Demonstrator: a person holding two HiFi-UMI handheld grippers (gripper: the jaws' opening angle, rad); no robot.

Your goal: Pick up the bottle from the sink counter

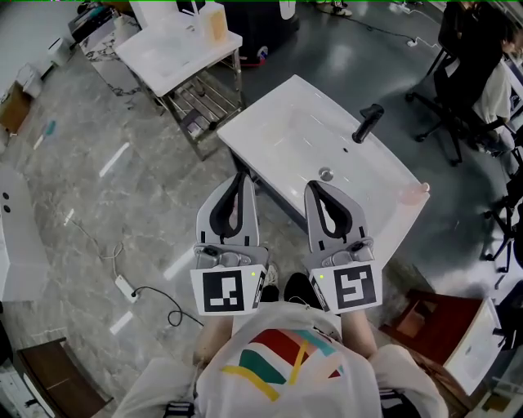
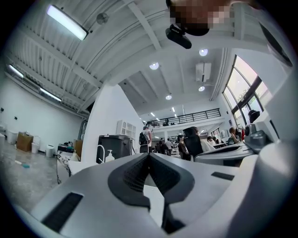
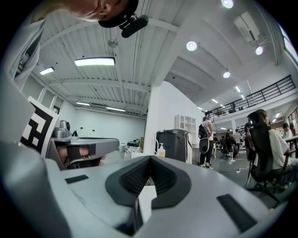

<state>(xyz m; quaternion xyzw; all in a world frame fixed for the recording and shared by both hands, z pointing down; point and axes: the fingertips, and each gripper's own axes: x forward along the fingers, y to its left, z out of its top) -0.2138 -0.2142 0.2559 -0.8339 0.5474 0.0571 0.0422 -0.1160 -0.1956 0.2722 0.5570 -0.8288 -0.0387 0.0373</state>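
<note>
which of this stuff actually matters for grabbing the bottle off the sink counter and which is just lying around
Part of the job:
- sink counter
- small pale bottle, on the counter's right-hand corner
- left gripper and right gripper, both shut and empty

Just lying about:
- black faucet
- side table with a yellow container
- power strip on the floor
- office chair
</note>
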